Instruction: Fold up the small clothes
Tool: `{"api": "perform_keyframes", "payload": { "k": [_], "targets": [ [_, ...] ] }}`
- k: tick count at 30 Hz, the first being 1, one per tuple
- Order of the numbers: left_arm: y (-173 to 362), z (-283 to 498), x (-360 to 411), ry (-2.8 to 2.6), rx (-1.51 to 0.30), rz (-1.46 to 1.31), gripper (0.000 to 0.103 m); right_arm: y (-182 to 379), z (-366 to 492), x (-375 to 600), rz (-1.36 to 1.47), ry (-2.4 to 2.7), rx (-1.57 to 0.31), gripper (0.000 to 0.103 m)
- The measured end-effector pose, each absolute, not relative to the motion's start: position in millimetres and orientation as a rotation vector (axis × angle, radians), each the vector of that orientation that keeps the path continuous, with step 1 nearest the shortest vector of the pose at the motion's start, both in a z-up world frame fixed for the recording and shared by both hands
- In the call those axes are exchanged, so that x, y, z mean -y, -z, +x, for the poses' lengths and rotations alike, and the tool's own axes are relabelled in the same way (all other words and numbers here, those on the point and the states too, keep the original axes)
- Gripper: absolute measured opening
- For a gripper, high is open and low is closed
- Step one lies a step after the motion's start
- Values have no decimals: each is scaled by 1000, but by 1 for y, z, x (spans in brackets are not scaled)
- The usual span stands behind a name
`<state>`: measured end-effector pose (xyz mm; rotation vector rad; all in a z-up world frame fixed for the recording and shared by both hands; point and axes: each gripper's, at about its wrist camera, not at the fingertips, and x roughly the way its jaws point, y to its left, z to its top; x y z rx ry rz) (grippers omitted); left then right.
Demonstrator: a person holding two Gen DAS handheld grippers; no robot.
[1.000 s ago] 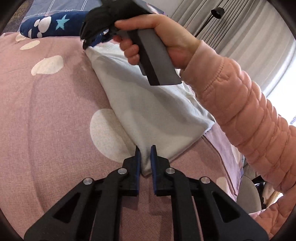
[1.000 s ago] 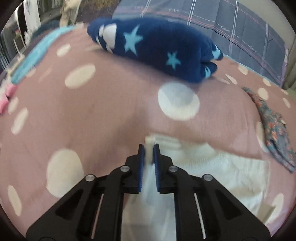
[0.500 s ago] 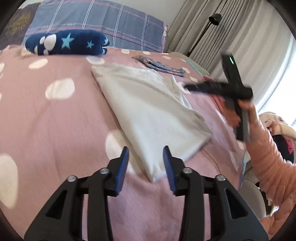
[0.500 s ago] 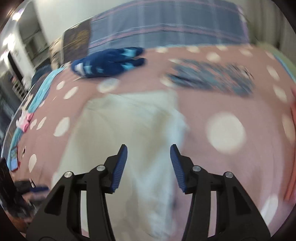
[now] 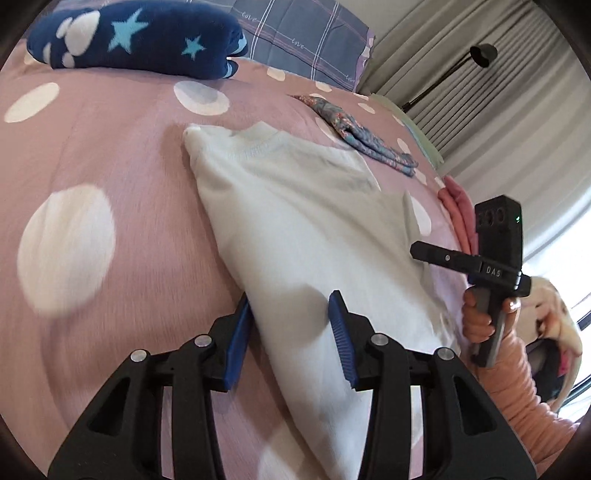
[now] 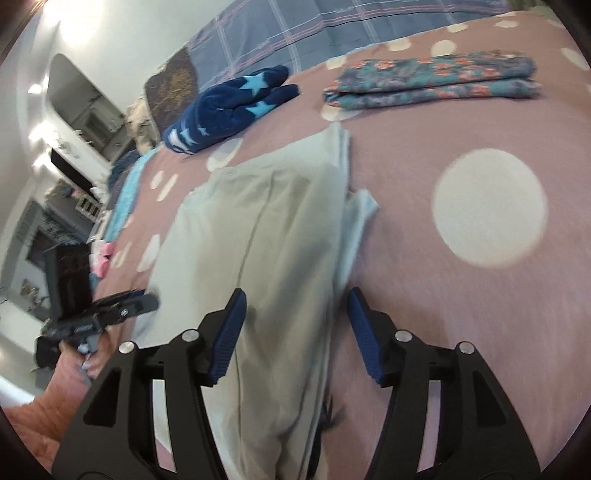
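A home bedroom, wide bed with pink white-dotted bedspread (image 5: 122, 155), grey-blue plaid pillow (image 5: 303, 33) at its head, pleated grey curtains (image 5: 491, 110) by a bright window, black floor lamp (image 5: 480, 55), folded clothes lying about, cluttered shelves (image 6: 74, 206) beyond.

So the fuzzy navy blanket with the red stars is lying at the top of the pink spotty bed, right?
Nearly. The fuzzy navy blanket does lie at the top of the pink spotty bed, but its stars are light blue, not red. The left wrist view shows them clearly.
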<state>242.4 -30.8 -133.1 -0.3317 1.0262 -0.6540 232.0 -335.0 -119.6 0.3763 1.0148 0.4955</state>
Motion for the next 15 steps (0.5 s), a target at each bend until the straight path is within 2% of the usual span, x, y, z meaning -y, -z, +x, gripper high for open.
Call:
{"api": "perform_keyframes", "payload": {
  "k": [2,6,14,15],
  "targets": [
    [134,252,33,662,-1032,-339,43,123,245,337,418,-525,-1019,58],
    [136,267,39,701,-1046,-340,43,127,265,334,421,-546,-1024,48],
    [124,258,31,691,-1013,-348,43,125,270,318,332,-542,-1006,46],
    [123,256,29,683,-999,-329,46,125,268,318,332,-537,-1006,46]
  ]
}}
